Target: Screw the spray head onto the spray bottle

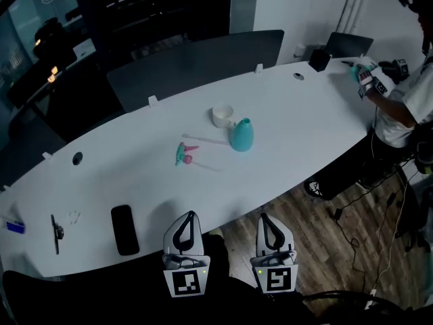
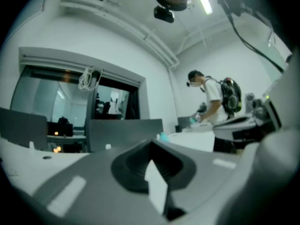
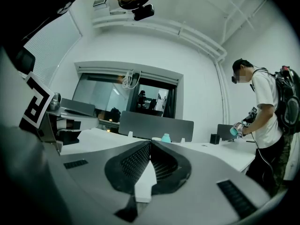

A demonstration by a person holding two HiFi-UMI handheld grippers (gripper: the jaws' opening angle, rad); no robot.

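Note:
A teal spray bottle stands upright near the middle of the long white table; its top shows far off as a teal spray bottle in the right gripper view and as a small teal spray bottle in the left gripper view. The spray head, teal and pink with a long white tube, lies on its side to the bottle's left. My left gripper and right gripper hang side by side at the table's near edge, both shut and empty, well short of the bottle.
A white cup stands just behind the bottle. A black phone and a dark pen lie near the front left edge. A person stands at the table's right end holding another teal bottle. Dark chairs line the far side.

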